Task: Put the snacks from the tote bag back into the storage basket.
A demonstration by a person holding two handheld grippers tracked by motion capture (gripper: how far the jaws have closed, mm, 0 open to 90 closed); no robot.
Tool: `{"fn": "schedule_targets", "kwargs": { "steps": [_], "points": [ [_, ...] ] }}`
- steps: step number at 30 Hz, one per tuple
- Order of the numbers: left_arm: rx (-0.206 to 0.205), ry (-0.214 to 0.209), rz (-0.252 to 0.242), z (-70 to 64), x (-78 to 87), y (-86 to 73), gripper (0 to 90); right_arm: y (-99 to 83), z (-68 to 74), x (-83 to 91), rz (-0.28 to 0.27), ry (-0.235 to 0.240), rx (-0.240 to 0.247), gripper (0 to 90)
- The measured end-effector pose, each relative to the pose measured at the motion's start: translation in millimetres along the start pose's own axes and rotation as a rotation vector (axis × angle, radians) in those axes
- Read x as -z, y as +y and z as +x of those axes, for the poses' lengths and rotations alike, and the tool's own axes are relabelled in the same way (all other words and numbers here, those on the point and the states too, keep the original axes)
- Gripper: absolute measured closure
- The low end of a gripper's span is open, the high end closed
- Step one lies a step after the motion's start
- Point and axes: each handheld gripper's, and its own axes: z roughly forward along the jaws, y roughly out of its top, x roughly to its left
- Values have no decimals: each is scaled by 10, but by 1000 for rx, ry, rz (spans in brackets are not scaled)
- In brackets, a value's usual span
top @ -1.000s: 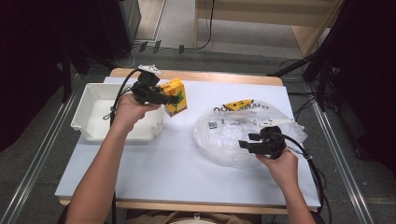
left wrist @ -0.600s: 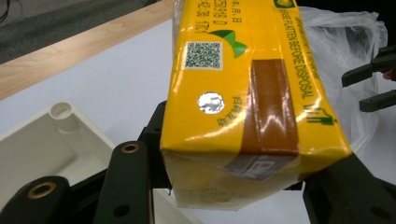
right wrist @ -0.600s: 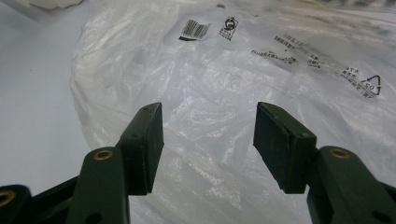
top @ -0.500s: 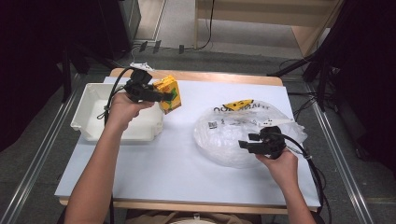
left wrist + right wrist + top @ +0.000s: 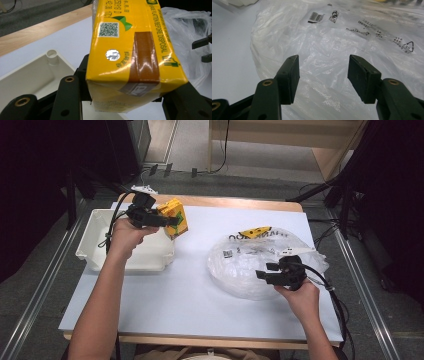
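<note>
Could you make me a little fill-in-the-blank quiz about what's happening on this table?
1. The left gripper is shut on a drink carton whose main colour is ____.
2. The right gripper has its jaws ____, over the clear plastic bag.
3. The white tray sits on the table's ____ side in the high view.
4. The silver dot on the carton's top is the foil seal of its ____ hole.

Missing words: yellow; open; left; straw
</note>
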Motion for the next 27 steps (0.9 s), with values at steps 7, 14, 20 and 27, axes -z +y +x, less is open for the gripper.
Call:
{"fn": "schedule_targets", "kwargs": {
  "steps": [7,14,20,27],
  "points": [
    [-2,22,8,44,30,-3,520,-2,0,-12,3,6,1,444],
    [14,39,-13,118,108,-20,520,-3,0,-2,0,7,-3,444],
    [42,42,-1,225,127,-55,519,-5,4,-1,0,5,-1,445],
    [67,63,-13,323,167,-97,519,-6,-4,22,-14,-7,-7,448]
  ]
}}
